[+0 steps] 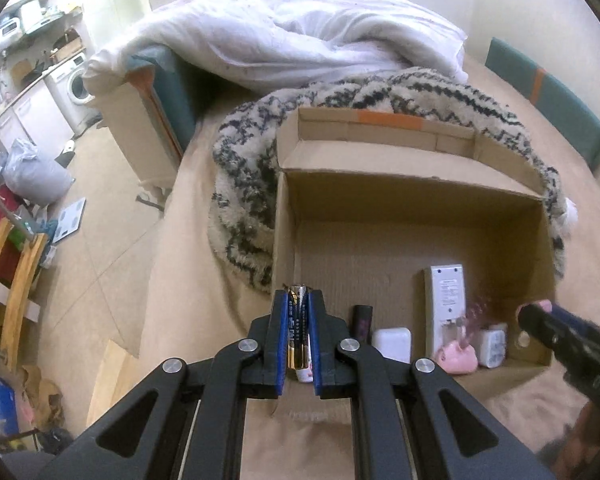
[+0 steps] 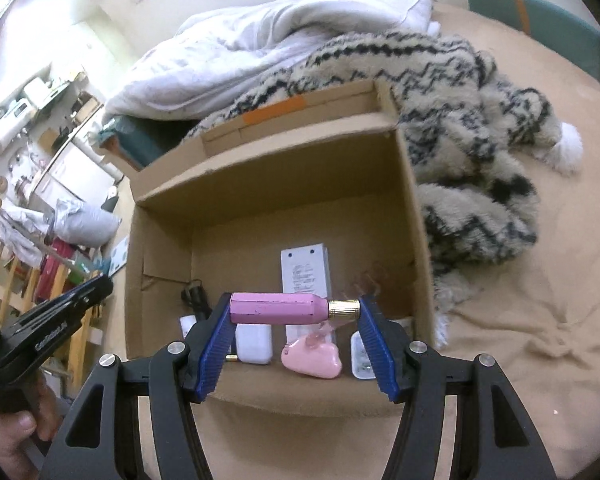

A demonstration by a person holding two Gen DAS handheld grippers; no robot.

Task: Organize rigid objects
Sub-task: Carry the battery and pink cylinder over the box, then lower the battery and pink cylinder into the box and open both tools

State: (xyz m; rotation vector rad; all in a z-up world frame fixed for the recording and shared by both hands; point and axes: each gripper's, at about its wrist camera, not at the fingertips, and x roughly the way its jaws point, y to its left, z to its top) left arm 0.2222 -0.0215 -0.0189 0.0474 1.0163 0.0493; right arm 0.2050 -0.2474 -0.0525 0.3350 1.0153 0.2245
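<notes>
My left gripper (image 1: 299,300) is shut on a black and gold battery (image 1: 298,330), held upright over the near left corner of an open cardboard box (image 1: 400,196). My right gripper (image 2: 294,312) is shut on a pink tube with a gold cap (image 2: 278,309), gripped end to end above the box's (image 2: 268,160) near edge. On the box floor lie a white remote (image 2: 306,272), a white adapter (image 2: 253,344), a pink case (image 2: 312,362), a white plug (image 2: 360,356) and a black item (image 2: 196,296). The other gripper shows at the edge of each view: the right one (image 1: 540,314) and the left one (image 2: 98,286).
The box stands on a bed with a tan sheet (image 2: 520,320). A fuzzy black-and-cream blanket (image 1: 248,188) wraps its far and right sides, with a white duvet (image 1: 300,40) behind. A green cushion (image 1: 560,100) lies at the far right. The floor (image 1: 100,240) with clutter and a wooden rack (image 1: 16,280) is to the left.
</notes>
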